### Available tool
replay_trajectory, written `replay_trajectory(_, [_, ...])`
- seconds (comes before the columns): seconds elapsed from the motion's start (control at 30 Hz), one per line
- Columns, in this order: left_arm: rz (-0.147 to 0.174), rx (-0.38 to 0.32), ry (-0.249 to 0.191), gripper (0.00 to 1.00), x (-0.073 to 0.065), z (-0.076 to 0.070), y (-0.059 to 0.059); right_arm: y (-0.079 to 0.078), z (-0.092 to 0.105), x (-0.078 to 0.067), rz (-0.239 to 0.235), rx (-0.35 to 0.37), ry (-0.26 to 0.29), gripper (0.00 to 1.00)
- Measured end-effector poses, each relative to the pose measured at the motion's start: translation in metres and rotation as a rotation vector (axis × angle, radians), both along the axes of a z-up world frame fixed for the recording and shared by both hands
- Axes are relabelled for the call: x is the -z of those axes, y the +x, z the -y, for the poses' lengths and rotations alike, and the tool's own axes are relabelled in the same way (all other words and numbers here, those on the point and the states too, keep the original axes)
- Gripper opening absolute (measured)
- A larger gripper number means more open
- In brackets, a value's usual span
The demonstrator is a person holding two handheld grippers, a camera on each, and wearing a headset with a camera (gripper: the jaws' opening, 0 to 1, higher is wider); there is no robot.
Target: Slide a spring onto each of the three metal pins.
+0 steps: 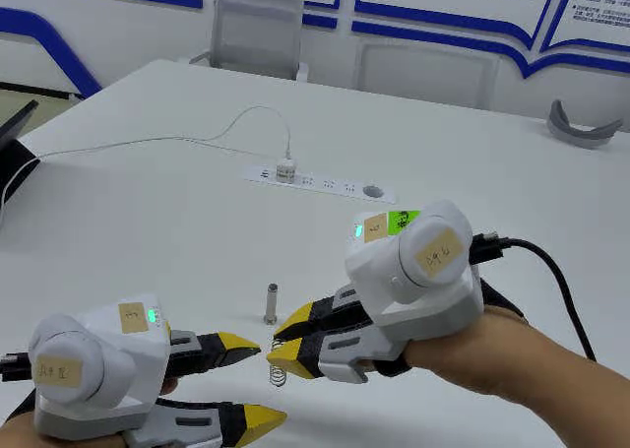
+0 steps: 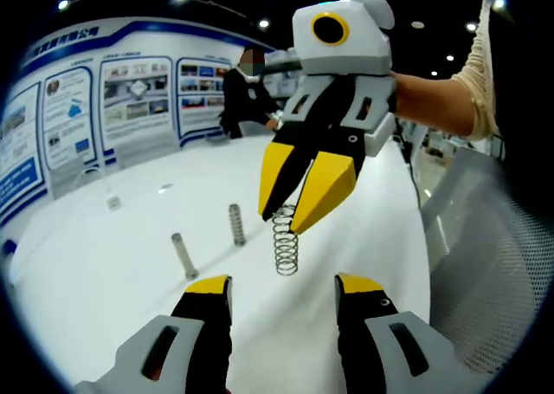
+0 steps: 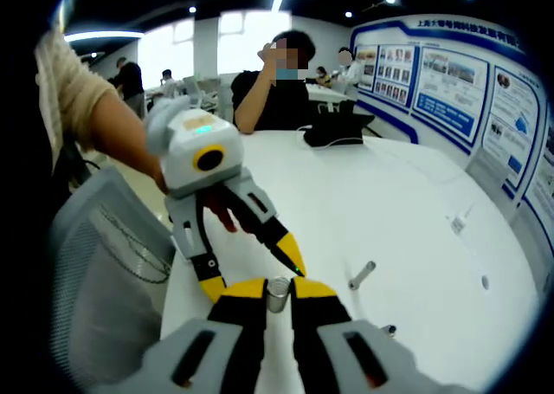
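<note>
- On the white table [image 1: 148,202] a bare metal pin [image 1: 271,303] stands upright, just beyond the tips of both grippers
- Clamped on the top coils of a spring [image 1: 279,373], the right gripper [image 1: 285,342] lets it hang from its yellow tips, near the pin but not yet over it
- Beside that dangling spring the left gripper [image 2: 284,283] sits low, its jaws spread with nothing between them
- Step in hand, as I judge it: carry the spring to a bare pin and thread it on. Bring the lower end squarely above the pin's top, keep the spring upright, then lower it so the coils slip around the shaft; let go only once several coils are on
- Held by one end, a spring can swing or bend, so a slow approach is wise, and the free gripper could steady the bottom coils
- From the left gripper view two pins appear side on: a smooth one nearer, and behind it a second pin [image 2: 235,223] that looks ribbed — perhaps already wearing a spring, though I cannot tell
- From the head view comes the layout from above, with a power strip [image 1: 320,182] farther back on the table
- Looking along its own jaws, the right gripper view catches the spring end-on as a small ring — and a seated person [image 3: 268,108] across the table
</note>
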State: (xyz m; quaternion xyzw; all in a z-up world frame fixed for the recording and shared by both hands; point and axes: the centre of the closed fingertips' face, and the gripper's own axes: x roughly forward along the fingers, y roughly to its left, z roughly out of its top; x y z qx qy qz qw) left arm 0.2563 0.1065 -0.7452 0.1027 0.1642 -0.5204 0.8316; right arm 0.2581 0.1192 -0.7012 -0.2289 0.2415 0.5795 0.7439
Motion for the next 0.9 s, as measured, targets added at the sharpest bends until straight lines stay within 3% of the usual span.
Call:
replay_trajectory(0.37, [-0.009, -0.052, 0.006, 0.62, 0.005, -0.01, 0.006, 0.02, 0.002, -0.01, 0.032, 0.037, 0.007, 0.12])
replay_trajectory(0.9, [-0.024, -0.063, 0.015, 0.66, 0.011, -0.014, 0.004, 0.059, 0.002, -0.02, 0.075, 0.113, 0.038, 0.12])
